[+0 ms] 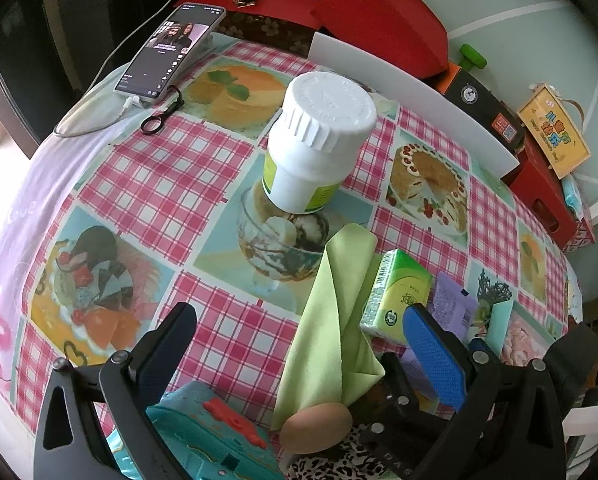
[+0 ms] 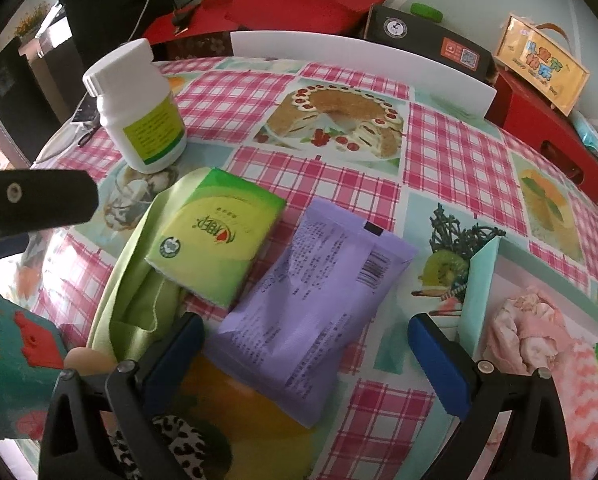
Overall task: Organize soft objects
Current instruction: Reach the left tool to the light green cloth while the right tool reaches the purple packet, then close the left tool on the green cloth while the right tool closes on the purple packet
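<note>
Between the blue-padded fingers (image 2: pixel 439 364) lies a lilac printed packet (image 2: pixel 315 308), left of it a green-and-yellow tissue pack (image 2: pixel 215 236) on a lime cloth (image 2: pixel 135 304), beyond them a white bottle (image 2: pixel 139 108) with yellow-green label, all on pink-checked, dessert-printed worktop (image 2: pixel 451 160).

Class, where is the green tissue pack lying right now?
In the right wrist view, the green tissue pack lies left of centre, on the light green cloth, beside the purple plastic packet.

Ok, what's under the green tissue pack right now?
The tissue pack lies partly on the light green cloth, with its right edge beside the purple packet. Whether anything else sits beneath the pack is hidden.
</note>
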The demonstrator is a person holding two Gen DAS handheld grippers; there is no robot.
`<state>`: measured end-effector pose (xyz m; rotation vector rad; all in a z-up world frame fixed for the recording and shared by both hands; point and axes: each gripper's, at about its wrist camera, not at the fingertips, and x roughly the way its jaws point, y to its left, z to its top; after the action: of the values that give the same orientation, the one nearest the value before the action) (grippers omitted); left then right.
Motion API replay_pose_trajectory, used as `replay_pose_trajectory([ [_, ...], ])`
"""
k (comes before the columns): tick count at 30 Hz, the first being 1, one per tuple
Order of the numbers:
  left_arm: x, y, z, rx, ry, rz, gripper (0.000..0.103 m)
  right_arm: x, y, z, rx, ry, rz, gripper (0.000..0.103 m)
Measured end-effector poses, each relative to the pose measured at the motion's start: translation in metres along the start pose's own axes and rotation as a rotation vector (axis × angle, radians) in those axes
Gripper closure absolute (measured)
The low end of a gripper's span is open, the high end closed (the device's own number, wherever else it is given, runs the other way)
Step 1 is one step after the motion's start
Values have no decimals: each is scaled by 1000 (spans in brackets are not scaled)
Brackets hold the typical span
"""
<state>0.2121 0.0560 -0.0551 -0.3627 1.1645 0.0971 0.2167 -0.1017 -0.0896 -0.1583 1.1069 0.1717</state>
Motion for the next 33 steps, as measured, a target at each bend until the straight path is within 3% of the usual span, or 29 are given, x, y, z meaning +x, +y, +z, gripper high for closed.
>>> replay_pose_trajectory([
  [7, 3, 0, 1, -4, 12, -8, 0, -5, -10, -1, 15, -16, -11, 11],
  [16, 8, -3, 1, 14, 29, 15, 1, -13, -24, 0, 12, -36, -16, 37],
  [26, 10, -28, -3, 162, 15, 136, 1, -15, -34, 2, 31, -54, 48, 39],
  [33, 11, -48, -11, 268, 39, 148, 1, -18, -38, 2, 45, -55, 84, 39],
])
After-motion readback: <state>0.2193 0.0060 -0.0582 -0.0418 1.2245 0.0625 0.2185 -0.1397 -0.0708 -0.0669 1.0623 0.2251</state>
